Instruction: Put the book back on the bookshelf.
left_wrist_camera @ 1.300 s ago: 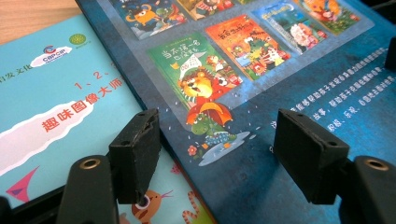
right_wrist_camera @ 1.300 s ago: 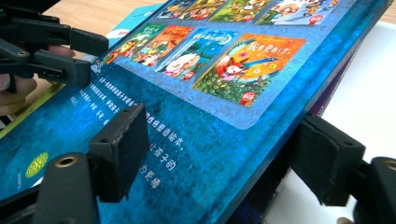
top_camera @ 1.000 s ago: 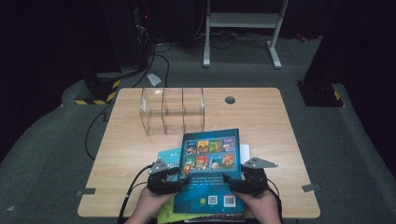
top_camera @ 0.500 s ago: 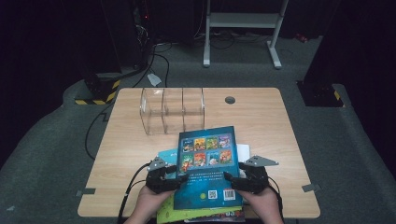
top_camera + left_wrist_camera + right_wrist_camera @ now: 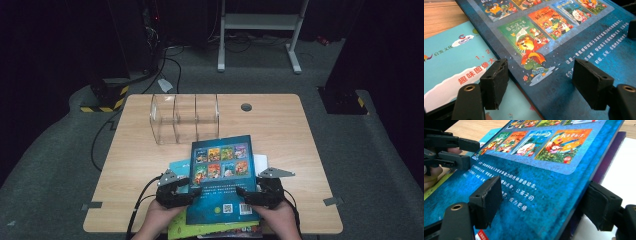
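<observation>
The blue book (image 5: 222, 180) has a glossy printed card cover with a faint mottled sheen. The table (image 5: 295, 135) beneath it is pale matt wood-grain laminate. Beyond the book, the rack (image 5: 185, 118) is clear smooth plastic. The jaw pads look matt black, rough-edged rubber.

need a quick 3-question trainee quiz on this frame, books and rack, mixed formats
1. True or false: the clear divider rack has a book standing in it.
2. What lies directly under the left edge of the blue picture book? A: a light-blue book. B: bare wood. C: a purple book.
3. How many small cover pictures are printed on the upturned face of the blue picture book?

Key: 1 false, all its slots are empty. 2 A. 3 eight, in two rows of four.
</observation>
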{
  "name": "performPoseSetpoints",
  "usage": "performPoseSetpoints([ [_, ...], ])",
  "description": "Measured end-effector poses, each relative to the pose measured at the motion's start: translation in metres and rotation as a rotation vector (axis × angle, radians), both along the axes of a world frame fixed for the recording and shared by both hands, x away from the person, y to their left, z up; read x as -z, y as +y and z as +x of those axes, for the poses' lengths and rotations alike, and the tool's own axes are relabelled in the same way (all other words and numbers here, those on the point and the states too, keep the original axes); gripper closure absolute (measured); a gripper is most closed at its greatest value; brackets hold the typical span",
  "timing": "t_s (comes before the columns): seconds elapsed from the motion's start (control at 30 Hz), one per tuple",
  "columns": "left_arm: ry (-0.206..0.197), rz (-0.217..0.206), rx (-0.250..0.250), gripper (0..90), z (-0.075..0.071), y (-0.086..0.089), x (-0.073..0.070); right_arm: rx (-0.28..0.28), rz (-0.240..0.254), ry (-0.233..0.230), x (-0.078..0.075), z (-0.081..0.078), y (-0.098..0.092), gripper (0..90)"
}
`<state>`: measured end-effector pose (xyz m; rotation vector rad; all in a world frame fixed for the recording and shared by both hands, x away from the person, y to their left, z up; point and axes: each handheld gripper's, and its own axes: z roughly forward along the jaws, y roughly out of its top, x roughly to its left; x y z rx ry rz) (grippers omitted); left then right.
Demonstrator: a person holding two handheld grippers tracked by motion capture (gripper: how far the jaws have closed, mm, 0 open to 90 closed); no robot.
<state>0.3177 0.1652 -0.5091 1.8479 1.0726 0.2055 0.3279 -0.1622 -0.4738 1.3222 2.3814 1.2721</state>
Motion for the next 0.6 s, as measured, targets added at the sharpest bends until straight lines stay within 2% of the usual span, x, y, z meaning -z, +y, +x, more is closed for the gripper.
performPoseSetpoints([
  [0.3,-0.001,0.007,0.0,30.5,0.0002,-0.0008,0.0001,0.014,0.009,-0.002,-0.0036,-0.0019,-0.0049,32.0],
  [0.6,0.004,-0.007,0.003,31.1,0.0013,0.0,0.0005,0.022,0.026,-0.042,-0.0089,-0.01,-0.0092,43.0],
])
